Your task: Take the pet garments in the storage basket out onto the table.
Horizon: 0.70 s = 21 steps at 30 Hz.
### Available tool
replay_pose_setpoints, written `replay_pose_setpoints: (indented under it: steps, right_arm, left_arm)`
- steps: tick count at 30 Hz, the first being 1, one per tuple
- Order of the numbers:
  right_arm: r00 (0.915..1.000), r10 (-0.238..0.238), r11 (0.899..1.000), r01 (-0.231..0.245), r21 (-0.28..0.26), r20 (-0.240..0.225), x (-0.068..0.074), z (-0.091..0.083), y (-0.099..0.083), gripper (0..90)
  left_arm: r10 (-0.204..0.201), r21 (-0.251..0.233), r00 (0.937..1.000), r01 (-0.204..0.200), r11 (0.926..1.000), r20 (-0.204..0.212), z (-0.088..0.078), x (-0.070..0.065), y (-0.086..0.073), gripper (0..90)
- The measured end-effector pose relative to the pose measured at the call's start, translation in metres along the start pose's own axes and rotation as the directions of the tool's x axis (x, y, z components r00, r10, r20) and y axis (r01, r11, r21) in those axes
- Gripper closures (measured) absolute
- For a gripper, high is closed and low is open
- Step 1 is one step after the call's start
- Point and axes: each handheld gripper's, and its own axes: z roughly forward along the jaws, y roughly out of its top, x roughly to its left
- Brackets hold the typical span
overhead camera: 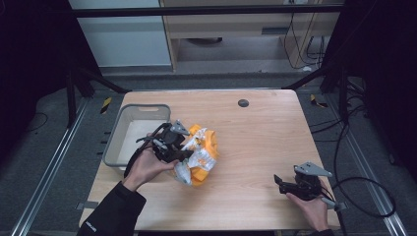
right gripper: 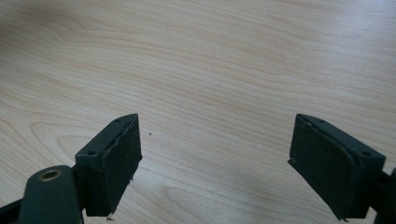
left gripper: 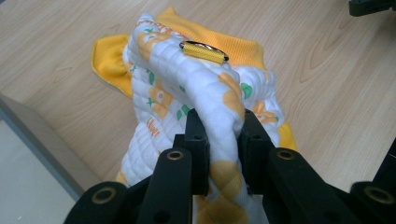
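A quilted white and orange printed cloth (overhead camera: 199, 155) lies bunched on the wooden table (overhead camera: 255, 142), left of centre. My left gripper (overhead camera: 183, 150) is shut on a fold of the cloth (left gripper: 205, 88), the padded fabric squeezed between both black jaws. A small yellow ribbed ring clip (left gripper: 203, 50) sits on top of the bunched fabric just beyond the jaws. My right gripper (overhead camera: 280, 183) rests near the table's front right corner, held in a hand, well apart from the cloth. Its jaws stand wide open over bare wood (right gripper: 215, 135), with nothing between them.
A grey plastic bin (overhead camera: 118, 142) stands at the table's left edge, right beside the left hand and the cloth. A small dark round grommet (overhead camera: 243, 103) sits near the table's far edge. Cables trail on the floor to the right.
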Motion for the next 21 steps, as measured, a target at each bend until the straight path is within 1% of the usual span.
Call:
replay_pose_setpoints:
  steps: [4, 5, 8, 12, 21]
  right_arm:
    - [1.0, 0.003, 1.0, -0.003, 0.0, 0.0, 0.0, 0.0, 0.0, 16.6]
    - [1.0, 0.002, 1.0, -0.002, -0.001, 0.0, 0.0, 0.0, 0.0, 16.5]
    - [1.0, 0.002, 1.0, -0.002, -0.001, 0.001, 0.0, 0.0, 0.0, 16.6]
    - [1.0, 0.001, 1.0, -0.001, 0.0, 0.001, 0.0, 0.0, 0.0, 16.6]
    - [1.0, -0.001, 1.0, 0.001, -0.002, 0.003, 0.0, 0.0, 0.0, 16.5]
  left_arm:
    - [0.015, 0.011, 0.9999, -0.015, 0.9998, 0.009, 0.006, -0.005, 0.0, 77.2]
    - [0.013, 0.009, 0.9998, -0.013, 0.9999, 0.015, 0.009, -0.007, 0.0, 77.2]
    - [0.029, 0.015, 0.9992, -0.03, 0.9995, 0.027, 0.014, -0.012, 0.001, 77.2]
    - [0.037, 0.022, 0.9987, -0.038, 0.999, 0.035, 0.021, -0.017, 0.002, 77.2]
    - [0.065, 0.033, 0.9957, -0.067, 0.9972, 0.065, 0.036, -0.029, 0.004, 77.2]
